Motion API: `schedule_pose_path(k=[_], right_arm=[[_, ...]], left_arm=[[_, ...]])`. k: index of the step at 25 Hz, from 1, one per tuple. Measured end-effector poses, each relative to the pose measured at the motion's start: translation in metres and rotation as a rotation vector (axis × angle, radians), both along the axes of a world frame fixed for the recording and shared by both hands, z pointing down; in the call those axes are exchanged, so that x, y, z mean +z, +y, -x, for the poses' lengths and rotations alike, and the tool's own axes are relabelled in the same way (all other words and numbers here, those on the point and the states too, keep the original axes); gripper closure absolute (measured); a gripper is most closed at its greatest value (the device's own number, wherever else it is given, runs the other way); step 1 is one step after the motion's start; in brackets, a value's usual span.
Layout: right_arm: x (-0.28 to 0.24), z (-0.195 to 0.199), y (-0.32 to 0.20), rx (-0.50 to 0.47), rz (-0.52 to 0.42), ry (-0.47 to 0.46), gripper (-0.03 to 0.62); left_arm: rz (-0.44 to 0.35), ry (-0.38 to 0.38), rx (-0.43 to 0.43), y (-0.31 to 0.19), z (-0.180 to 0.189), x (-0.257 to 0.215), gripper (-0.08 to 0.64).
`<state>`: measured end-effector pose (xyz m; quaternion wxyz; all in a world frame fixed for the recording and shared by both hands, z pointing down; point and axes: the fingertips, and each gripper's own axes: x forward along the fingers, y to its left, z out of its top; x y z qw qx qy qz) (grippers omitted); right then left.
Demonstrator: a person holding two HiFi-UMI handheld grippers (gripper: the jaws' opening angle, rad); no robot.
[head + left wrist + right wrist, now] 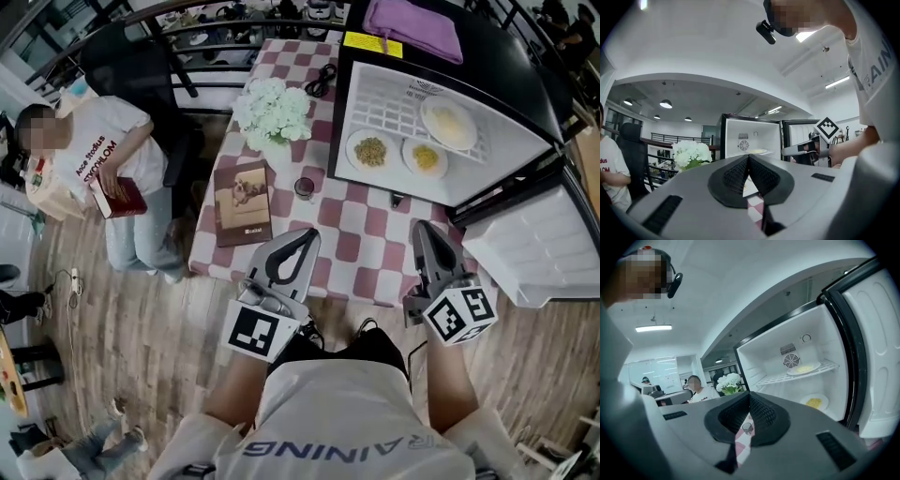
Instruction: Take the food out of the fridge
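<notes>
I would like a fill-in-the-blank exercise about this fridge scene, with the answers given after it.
The open black fridge holds ___ round white plates of food. A purple cloth lies on ___ of it. The left gripper and right gripper are both ___ and empty.
Answers: three; top; shut.

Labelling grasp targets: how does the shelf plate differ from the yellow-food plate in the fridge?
The shelf plate sits on the wire shelf; the yellow-food plate lies on the fridge floor below. The shelf plate holds pale food, the yellow-food plate bright yellow food. Both are round, white and flat.
</notes>
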<state>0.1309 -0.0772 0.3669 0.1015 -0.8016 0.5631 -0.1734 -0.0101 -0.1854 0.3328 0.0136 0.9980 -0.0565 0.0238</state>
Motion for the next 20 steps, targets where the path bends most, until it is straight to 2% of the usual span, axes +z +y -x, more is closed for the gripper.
schedule_pose_path(k=[6,10,13,17,20], right_arm=[[0.038,-0.032,-0.015,-0.018,0.018,-0.180,0.572],[0.072,-0.060,-0.023,0.022,0.025,-0.316,0.568],[0.104,-0.082,-0.034,0.063,0.019,-0.464,0.476],[0.153,-0.103,-0.056,0.126,0.001,-0.697,0.462],[0.180,-0.117,-0.073,0.177,-0.041,-0.855,0.460]], left_arm=[[0.029,-0.013,-0.024,0.007,-0.019,0.012,0.552],[0.049,-0.035,-0.033,0.017,-0.031,0.023,0.552],[0.009,-0.036,-0.034,0.020,-0.035,0.035,0.552],[0.076,-0.081,-0.071,0.019,-0.040,0.044,0.552],[0.085,-0.090,-0.084,0.015,-0.041,0.050,0.552]])
